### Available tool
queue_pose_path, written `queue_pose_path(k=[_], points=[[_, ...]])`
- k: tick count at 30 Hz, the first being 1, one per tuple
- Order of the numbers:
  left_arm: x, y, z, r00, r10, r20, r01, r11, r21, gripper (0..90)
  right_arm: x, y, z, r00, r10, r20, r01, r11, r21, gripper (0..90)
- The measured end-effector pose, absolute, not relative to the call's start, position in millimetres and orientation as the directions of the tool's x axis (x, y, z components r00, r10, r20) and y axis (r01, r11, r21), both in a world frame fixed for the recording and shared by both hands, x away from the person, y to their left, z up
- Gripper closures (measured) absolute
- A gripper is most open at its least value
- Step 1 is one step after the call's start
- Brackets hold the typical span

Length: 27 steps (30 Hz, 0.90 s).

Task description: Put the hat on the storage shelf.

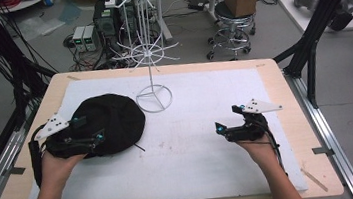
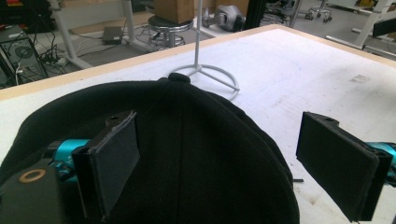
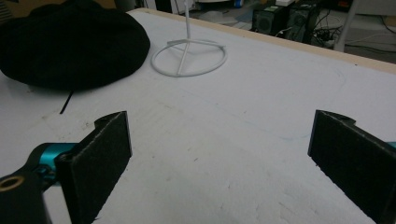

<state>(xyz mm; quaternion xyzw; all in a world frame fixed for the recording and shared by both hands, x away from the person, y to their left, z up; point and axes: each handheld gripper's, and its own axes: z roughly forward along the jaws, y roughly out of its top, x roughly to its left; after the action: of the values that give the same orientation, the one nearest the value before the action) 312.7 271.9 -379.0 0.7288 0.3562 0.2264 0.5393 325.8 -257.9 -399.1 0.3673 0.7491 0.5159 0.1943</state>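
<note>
Lying on the left part of the white mat point(image 1: 197, 162), the black cap point(image 1: 109, 121) is dome up, with its top button toward the wire stand point(image 1: 149, 57). The left gripper point(image 1: 87, 130) is over the near side of the cap, with its jaws wide apart; one jaw is above the cloth and the other is out past the cap's edge, so nothing is clamped. The ring foot of the stand is just beside the cap, farther back. The right gripper point(image 1: 228, 120) is well apart, over the bare mat on the right side, and its jaws are also spread and hold nothing. The mat covers a wooden table point(image 1: 285, 97).
</note>
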Motion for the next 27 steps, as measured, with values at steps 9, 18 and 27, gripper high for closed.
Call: queue_pose_path(k=[9,18,27], points=[[313,272,-379,0.640,0.766,-0.062,0.278,-0.156,0.948,13.7,326,-256,-401,-0.659,0.747,0.093,0.353,0.198,0.914,5.2],[314,274,-380,0.635,0.769,-0.074,0.292,-0.150,0.944,13.7,325,-251,-402,-0.667,0.741,0.076,0.348,0.220,0.911,5.2],[327,273,-371,0.606,0.793,-0.064,0.303,-0.156,0.940,13.7,324,-259,-400,-0.655,0.750,0.092,0.352,0.195,0.916,5.2]])
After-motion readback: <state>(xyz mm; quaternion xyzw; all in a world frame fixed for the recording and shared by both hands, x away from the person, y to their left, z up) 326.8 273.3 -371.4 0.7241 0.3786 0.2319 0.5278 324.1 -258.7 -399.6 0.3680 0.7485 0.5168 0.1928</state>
